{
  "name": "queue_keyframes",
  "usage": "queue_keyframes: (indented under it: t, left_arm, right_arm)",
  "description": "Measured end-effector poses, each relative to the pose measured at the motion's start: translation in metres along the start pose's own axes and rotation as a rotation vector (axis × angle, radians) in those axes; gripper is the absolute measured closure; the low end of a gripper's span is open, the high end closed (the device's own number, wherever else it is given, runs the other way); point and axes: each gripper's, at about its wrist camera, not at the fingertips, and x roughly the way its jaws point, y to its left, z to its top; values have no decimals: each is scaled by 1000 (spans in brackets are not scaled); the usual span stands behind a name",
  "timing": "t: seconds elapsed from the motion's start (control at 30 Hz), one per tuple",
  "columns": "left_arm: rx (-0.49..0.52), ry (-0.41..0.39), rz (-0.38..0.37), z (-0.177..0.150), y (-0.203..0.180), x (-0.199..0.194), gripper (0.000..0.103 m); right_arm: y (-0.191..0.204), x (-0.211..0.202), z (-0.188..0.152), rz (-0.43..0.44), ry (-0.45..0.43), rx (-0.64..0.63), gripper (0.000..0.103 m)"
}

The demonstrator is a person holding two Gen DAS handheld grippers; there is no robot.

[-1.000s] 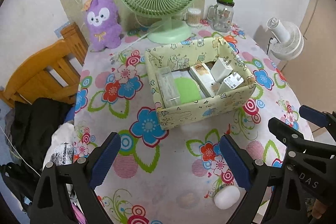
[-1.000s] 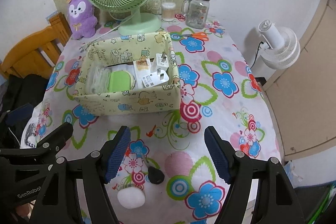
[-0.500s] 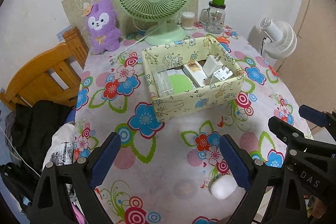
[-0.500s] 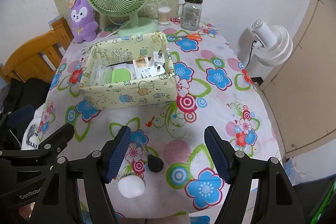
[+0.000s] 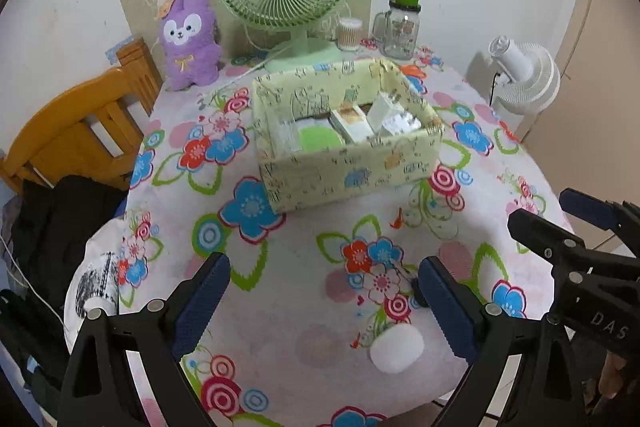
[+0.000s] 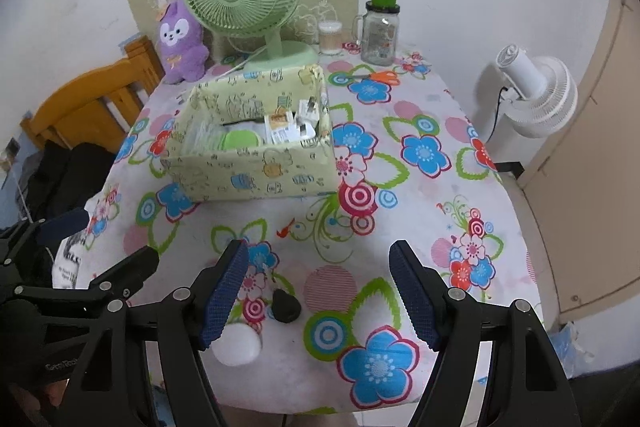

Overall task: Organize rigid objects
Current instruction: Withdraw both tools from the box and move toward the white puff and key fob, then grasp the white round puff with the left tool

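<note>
**Two small pieces left outside the box**

The fabric-covered box sits mid-worktop, already holding chargers and flat packs. Nearer me than the box, close to the worktop's front edge, lie a white rounded case and, just beside it, a small black piece.

I judge both light and stiff. The white case looks smooth and rounded, so it could squirt out of flat pads; I would take it across its short sides, low down. The black piece is small and low, perhaps too flat for a deep hold. What it is I cannot tell.

My right gripper stands wide open and empty, the black piece between its fingers but untouched. My left gripper is also wide open, holding nothing, with the white case just beside its right finger.
</note>
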Motion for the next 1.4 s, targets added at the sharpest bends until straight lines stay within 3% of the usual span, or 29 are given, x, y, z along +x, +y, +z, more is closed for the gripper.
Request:
queue_keyframes:
  t: [0.37, 0.6, 0.87, 1.4]
  left_arm:
    - [-64, 42, 5, -23, -17, 13, 7]
    - [-146, 29, -7, -40, -22, 27, 7]
    - [-105, 17, 32, -57, -41, 33, 7]
    - [-155, 66, 25, -88, -48, 67, 7]
  right_arm:
    - [-17, 21, -23, 53, 43, -54, 27]
    - [-24, 32, -33, 71, 46, -92, 27]
    - [-35, 42, -53, 73, 40, -99, 27]
    - [-46, 63, -77, 75, 12, -97, 27]
